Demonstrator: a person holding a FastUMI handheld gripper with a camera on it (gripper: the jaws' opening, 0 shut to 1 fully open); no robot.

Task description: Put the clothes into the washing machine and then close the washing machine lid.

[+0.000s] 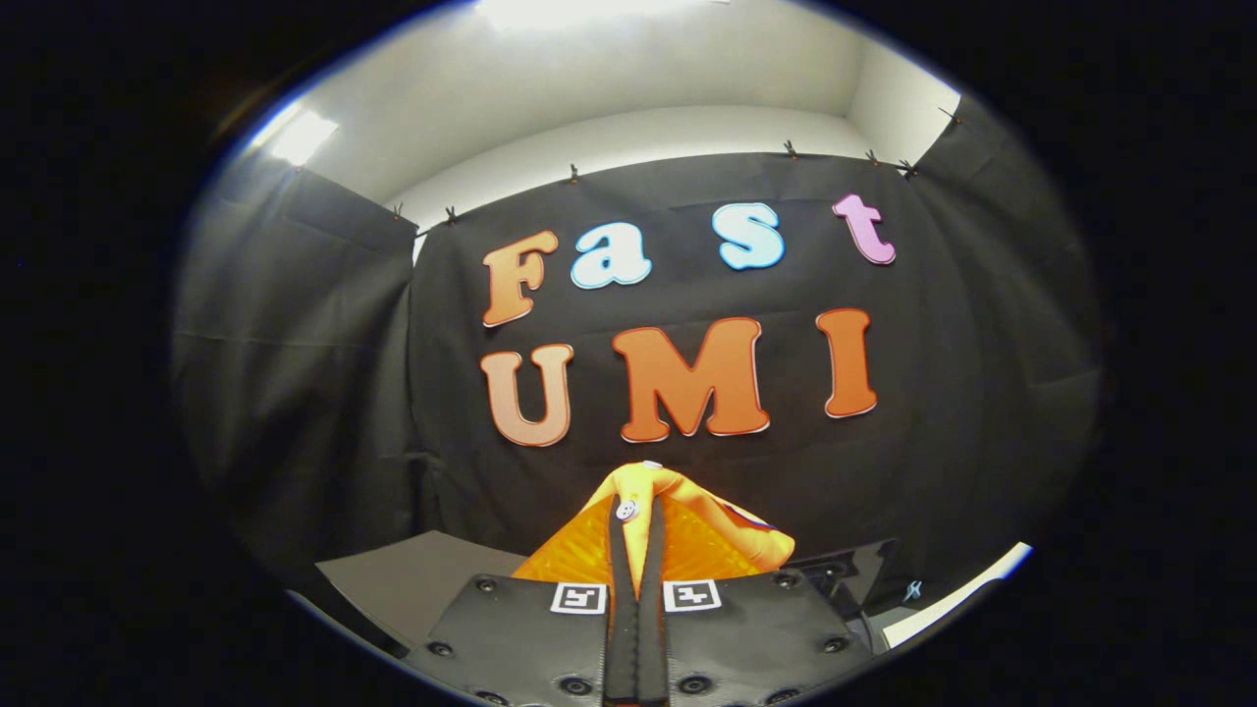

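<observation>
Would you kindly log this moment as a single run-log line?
gripper: shut on orange garment | orange garment: pinched between fingers, lifted before booth wall | white button: on garment beside fingers

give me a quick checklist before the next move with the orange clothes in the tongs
1. Grip: ok. The tongs are shut on the orange garment, fabric pinched between both fingers.
2. Garment lifted: ok. It is bunched up over the fingers, held in front of the black cloth wall.
3. Loose fabric: cannot tell. How much hangs below the tongs is hidden.
4. White button: ok. It sits by the fingertips, not obviously jamming the grip.
5. Washing machine position: cannot tell.
6. Lid open: cannot tell.
</observation>
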